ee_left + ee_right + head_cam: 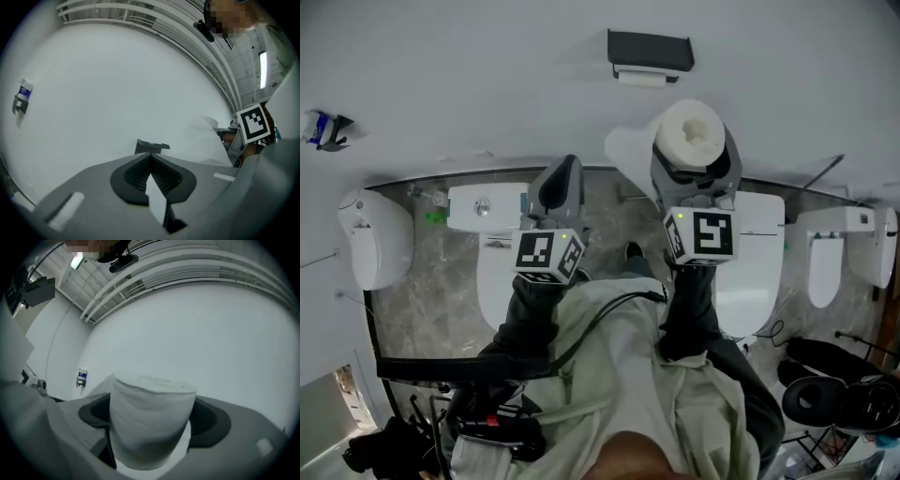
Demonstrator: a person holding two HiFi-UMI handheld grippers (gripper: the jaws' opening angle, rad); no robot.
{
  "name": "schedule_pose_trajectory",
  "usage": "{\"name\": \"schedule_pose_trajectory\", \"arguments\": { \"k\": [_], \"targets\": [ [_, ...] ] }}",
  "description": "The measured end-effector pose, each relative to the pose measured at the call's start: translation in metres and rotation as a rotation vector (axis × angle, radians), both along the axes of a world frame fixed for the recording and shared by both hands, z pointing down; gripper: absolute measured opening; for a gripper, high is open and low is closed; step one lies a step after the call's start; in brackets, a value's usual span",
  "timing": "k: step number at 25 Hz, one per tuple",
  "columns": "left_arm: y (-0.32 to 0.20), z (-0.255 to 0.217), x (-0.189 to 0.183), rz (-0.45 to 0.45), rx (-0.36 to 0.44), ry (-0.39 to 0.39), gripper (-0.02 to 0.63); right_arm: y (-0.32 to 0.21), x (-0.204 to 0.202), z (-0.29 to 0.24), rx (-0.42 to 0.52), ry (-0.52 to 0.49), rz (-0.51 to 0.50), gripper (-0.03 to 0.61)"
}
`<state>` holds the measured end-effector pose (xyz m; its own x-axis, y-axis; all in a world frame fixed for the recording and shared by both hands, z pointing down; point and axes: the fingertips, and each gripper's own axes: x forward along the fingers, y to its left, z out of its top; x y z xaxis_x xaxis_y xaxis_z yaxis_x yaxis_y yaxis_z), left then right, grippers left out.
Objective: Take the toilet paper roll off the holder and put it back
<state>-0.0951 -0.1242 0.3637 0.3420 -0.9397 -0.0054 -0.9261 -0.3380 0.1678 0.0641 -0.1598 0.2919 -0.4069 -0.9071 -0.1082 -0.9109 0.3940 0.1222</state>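
My right gripper (695, 157) is shut on the white toilet paper roll (689, 131), and the roll's hollow core faces the head camera. A loose tail of paper (628, 155) hangs off the roll's left side. In the right gripper view the roll (151, 418) stands upright between the dark pads. The dark holder (649, 52) is fixed to the white wall just above the roll, and a white bar sits under it. My left gripper (563, 169) is shut and empty, lower left of the roll. In its own view the holder (151, 146) shows just past the closed tips.
White toilets (492, 272) (761, 272) stand below against a marbled floor, with another fixture (827, 267) at the right. A white wall unit (375, 234) is at the left. A small blue-and-white item (323, 129) hangs on the wall. Dark gear and cables (834, 384) lie at the bottom.
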Motion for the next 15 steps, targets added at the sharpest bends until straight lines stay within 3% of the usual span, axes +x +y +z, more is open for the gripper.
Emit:
{"name": "schedule_pose_trajectory", "arguments": {
  "k": [15],
  "targets": [
    [0.016,-0.021,0.003,0.042,0.060,-0.022,0.006,0.014,-0.019,0.006,0.000,0.048,-0.011,0.485]
  ]
}}
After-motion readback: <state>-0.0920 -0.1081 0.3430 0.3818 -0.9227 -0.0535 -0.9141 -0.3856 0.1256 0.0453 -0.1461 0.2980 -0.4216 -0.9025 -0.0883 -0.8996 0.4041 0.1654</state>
